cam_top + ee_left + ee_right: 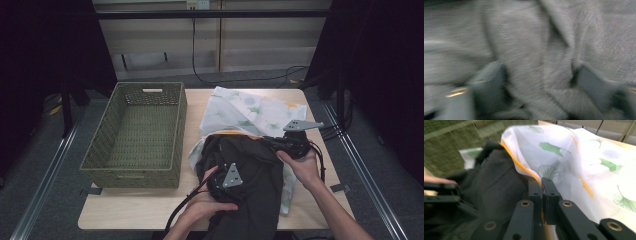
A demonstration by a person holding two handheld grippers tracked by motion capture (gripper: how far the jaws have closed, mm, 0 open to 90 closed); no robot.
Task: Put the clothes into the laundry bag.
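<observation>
A dark olive garment (250, 175) lies on the near right part of the wooden table (135, 207), on top of a white printed cloth (250, 112). The garment's long axis runs from about twelve o'clock, where its upper end sits near the table's middle, down to six o'clock, where it hangs over the near edge. The white cloth, patterned with green leaves and orange marks, spreads out from under it toward twelve and two o'clock, with a strip also showing along the garment's three o'clock side.

The left gripper (220, 186) presses down on the garment's lower middle, held by the left hand (205, 202). In the left gripper view its two jaws stand apart with a ridge of the grey-looking fabric (536, 50) bunched between them; the picture is blurred, so whether they actually pinch the cloth cannot be told.

The right gripper (267, 141) sits at the garment's two o'clock corner, held by the right hand (302, 167). In the right gripper view its jaws are closed together on the orange-trimmed edge (524, 170) of the white cloth (584, 160), lifting it beside the dark garment (496, 185).

A green woven basket (172, 145) stands at nine o'clock of the garment, its long axis running twelve to six, just beside the cloth's edge.

No readable writing or brand shows on any item.
</observation>
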